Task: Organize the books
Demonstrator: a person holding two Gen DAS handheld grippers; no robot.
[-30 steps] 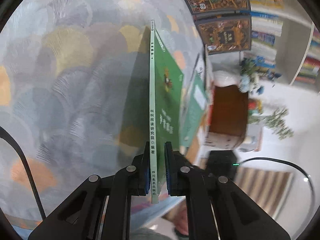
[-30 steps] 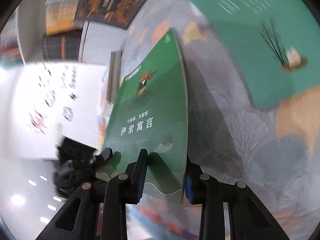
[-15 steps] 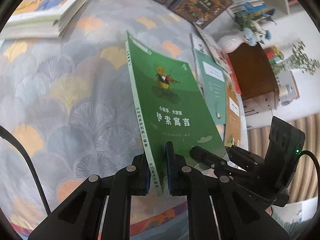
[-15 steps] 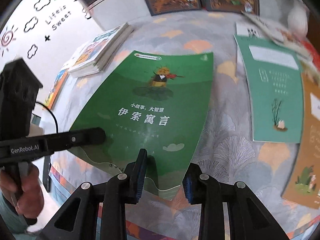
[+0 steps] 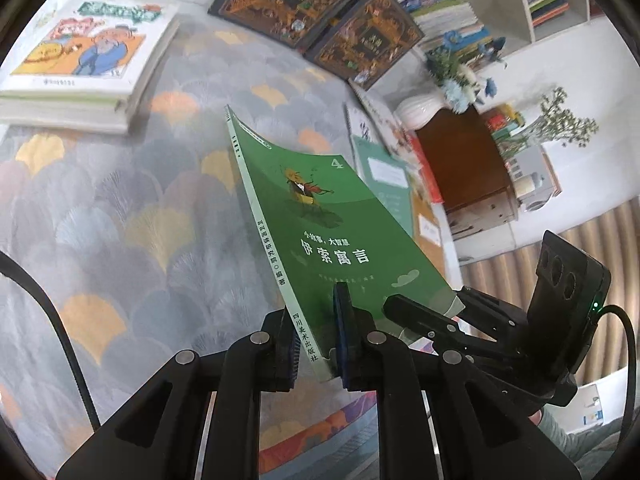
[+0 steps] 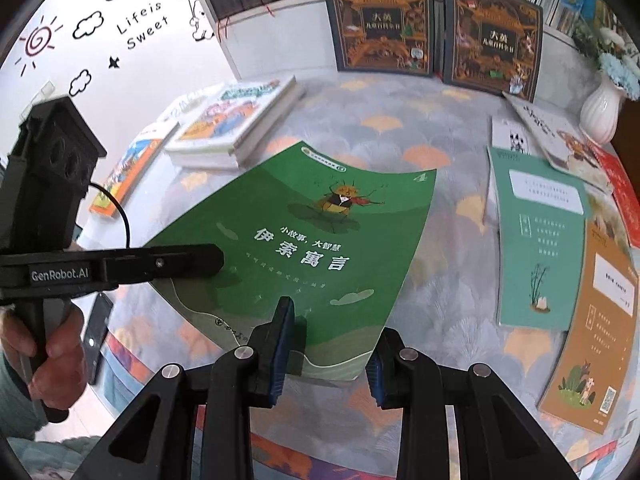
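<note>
A thin green paperback [image 5: 320,220] with a beetle drawing on its cover hangs tilted above the patterned tablecloth [image 5: 120,220]. My left gripper [image 5: 318,344] is shut on its near corner at the spine. My right gripper [image 6: 328,354] is shut on the other near corner of the same green book [image 6: 320,240], one pad on the cover and one at the lower edge. In the left wrist view the right gripper [image 5: 440,312] shows at the book's right corner. In the right wrist view a left finger [image 6: 160,264] lies across the cover, with a person's hand on the handle.
A stack of picture books [image 6: 236,120] lies at the back left. Two dark ornate books [image 6: 380,20] lean against the bookshelf. A teal booklet [image 6: 536,240], an orange booklet [image 6: 596,328] and other thin books lie at the right, near a white vase [image 6: 604,108].
The green book has turned from standing on edge to lying cover-up and has risen off the cloth. Both grippers rolled and rose with it, still gripping.
</note>
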